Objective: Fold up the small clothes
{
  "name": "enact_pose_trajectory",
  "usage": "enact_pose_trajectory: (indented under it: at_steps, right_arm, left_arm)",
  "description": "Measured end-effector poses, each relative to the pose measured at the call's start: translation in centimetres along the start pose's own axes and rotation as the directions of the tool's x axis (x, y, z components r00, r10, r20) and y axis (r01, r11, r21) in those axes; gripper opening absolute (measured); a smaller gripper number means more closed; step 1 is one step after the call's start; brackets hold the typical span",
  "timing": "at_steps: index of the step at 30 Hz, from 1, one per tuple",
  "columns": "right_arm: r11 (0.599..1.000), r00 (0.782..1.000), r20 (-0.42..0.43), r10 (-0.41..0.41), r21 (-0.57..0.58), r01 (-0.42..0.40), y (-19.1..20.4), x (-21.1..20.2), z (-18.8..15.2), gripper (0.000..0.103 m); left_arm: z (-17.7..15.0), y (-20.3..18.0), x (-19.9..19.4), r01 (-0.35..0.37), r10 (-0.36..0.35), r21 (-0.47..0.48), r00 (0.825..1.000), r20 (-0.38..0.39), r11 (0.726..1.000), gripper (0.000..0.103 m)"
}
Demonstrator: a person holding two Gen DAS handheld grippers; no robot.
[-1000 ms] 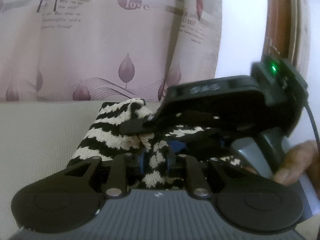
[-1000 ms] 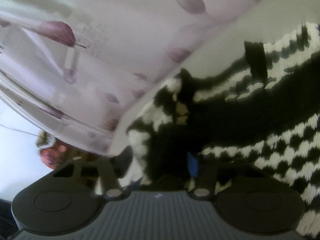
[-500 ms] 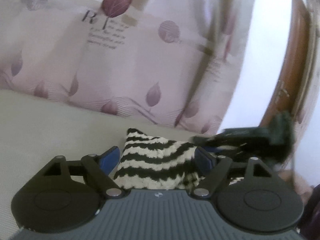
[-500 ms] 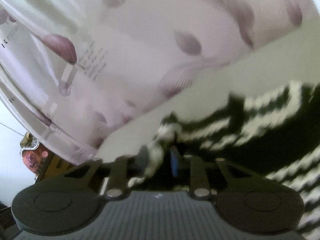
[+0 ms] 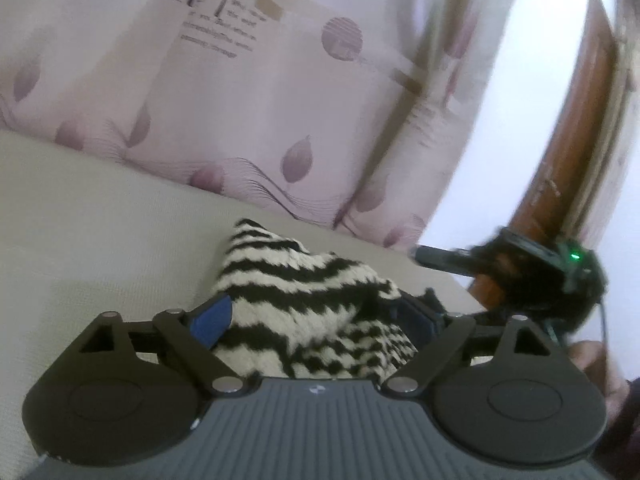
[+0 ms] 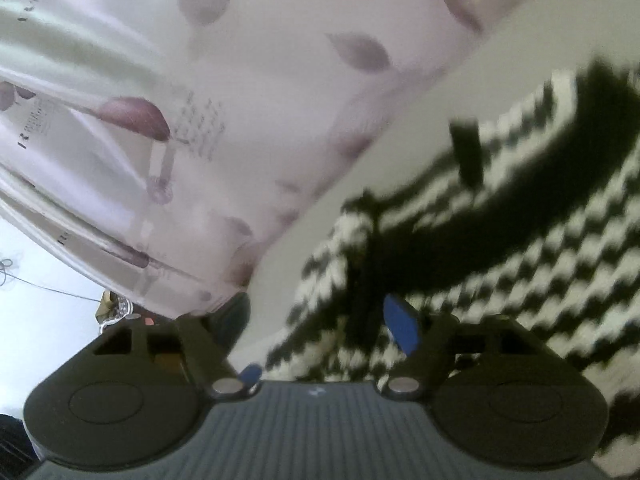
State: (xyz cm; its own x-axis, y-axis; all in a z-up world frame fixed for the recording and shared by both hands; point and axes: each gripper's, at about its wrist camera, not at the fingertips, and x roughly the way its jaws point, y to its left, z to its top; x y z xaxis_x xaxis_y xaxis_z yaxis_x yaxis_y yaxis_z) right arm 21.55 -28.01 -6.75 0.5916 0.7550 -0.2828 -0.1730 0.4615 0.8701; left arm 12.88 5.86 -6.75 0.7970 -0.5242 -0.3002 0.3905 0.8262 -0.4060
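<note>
A black-and-cream striped knit garment (image 5: 304, 300) lies bunched on the beige surface (image 5: 100, 232). My left gripper (image 5: 316, 316) is open, its blue pads on either side of the garment's near end. In the right wrist view the same garment (image 6: 500, 240) fills the right side, tilted. My right gripper (image 6: 332, 344) is open, with the garment's edge between its blue pads (image 6: 402, 328). The right gripper also shows in the left wrist view (image 5: 520, 268), at the garment's far right, held by a hand.
A pink curtain with purple leaves (image 5: 240, 92) hangs along the far edge of the surface. A brown wooden door frame (image 5: 568, 140) stands at the right. The curtain also fills the upper left of the right wrist view (image 6: 200, 100).
My left gripper has opened and let go of the garment. My right gripper has opened too and moved off to the garment's right side.
</note>
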Motion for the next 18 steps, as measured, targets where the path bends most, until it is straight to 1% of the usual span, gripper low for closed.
enact_pose_trajectory:
  at_steps: [3, 7, 10, 13, 14, 15, 16, 17, 18]
  right_arm:
    - [1.0, 1.0, -0.006, 0.013, 0.026, -0.013, -0.2, 1.3, -0.8, 0.075]
    - [0.999, 1.0, -0.013, 0.005, 0.037, -0.005, 0.2, 2.8, -1.2, 0.075]
    - [0.999, 1.0, -0.015, -0.023, 0.036, 0.024, 0.6, 3.8, -1.0, 0.075]
    - [0.997, 0.997, -0.012, -0.07, -0.028, 0.07, 1.6, 4.8, -0.8, 0.073]
    - [0.995, 0.996, -0.016, -0.087, -0.052, 0.086, 1.9, 5.3, -0.8, 0.063]
    - [0.991, 0.994, -0.021, -0.106, -0.089, 0.104, 2.3, 5.8, -0.9, 0.045]
    - [0.984, 0.992, -0.028, -0.127, -0.128, 0.122, 2.6, 6.3, -1.0, 0.037]
    - [0.974, 0.988, -0.023, -0.152, -0.171, 0.146, 2.9, 6.7, -1.2, 0.027]
    - [0.96, 0.985, -0.006, -0.174, -0.222, 0.168, 3.3, 7.0, -1.3, 0.024]
  left_arm:
    - [-1.3, -0.7, 0.2, 0.037, -0.037, 0.028, 0.999, -0.021, 0.999, 0.087]
    - [-3.0, -1.1, 0.8, 0.105, -0.104, 0.028, 0.993, -0.052, 0.994, 0.087]
    - [-3.8, -0.9, 1.1, 0.128, -0.127, 0.021, 0.99, -0.059, 0.992, 0.087]
    - [-3.9, -0.9, 1.4, 0.134, -0.132, 0.023, 0.989, -0.06, 0.991, 0.087]
    - [-3.9, -0.8, 1.4, 0.135, -0.134, 0.022, 0.989, -0.058, 0.991, 0.087]
    - [-3.9, -0.7, 1.3, 0.139, -0.138, 0.019, 0.989, -0.054, 0.99, 0.087]
    - [-3.8, -0.6, 1.2, 0.138, -0.137, 0.016, 0.989, -0.047, 0.99, 0.088]
    - [-3.8, -0.6, 1.0, 0.132, -0.131, 0.015, 0.991, -0.04, 0.991, 0.088]
    - [-3.7, -0.5, 0.7, 0.124, -0.124, 0.011, 0.992, -0.032, 0.992, 0.088]
